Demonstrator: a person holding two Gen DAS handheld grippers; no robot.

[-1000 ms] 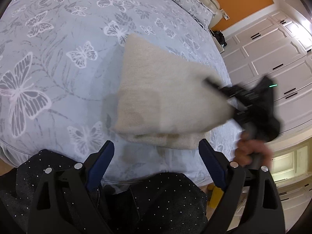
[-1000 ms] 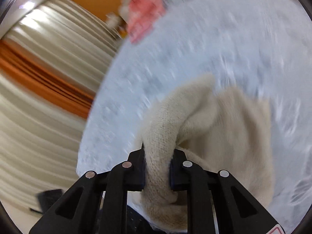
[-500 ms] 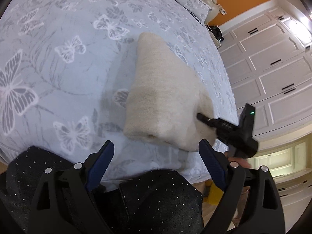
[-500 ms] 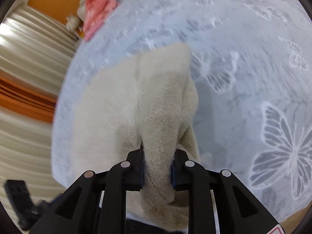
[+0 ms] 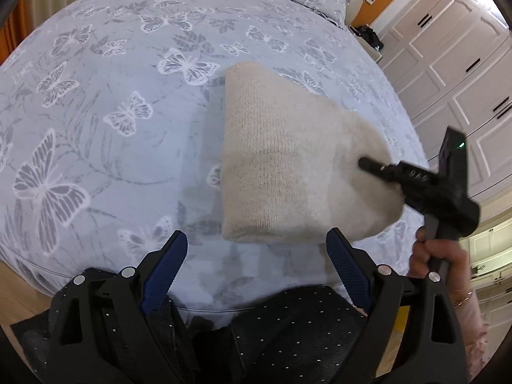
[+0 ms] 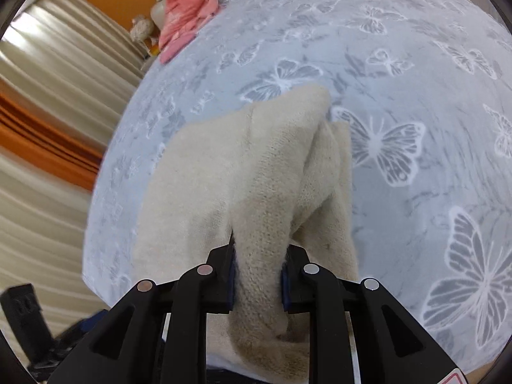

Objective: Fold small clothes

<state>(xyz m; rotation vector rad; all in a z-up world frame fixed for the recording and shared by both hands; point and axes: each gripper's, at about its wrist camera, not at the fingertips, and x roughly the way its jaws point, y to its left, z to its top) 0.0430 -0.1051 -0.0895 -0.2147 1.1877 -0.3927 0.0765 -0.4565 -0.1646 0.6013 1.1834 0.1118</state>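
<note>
The right gripper [image 6: 257,275] clamps a fold of the cream knitted garment [image 5: 288,172], which lies on the butterfly-print bedspread [image 5: 112,121]. The left gripper [image 5: 256,265] hovers wide apart at the garment's 6 o'clock edge. Lay the held layer flat, aligning edges before release.

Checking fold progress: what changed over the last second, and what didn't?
The right gripper, shut on the cream knit garment throughout, swung its pinched edge across: the wide spread shape a second ago became a narrower, folded bundle on the butterfly bedspread. Nothing was grasped or released. The left gripper stayed open and clear of the cloth; the pink clothes did not move.
</note>
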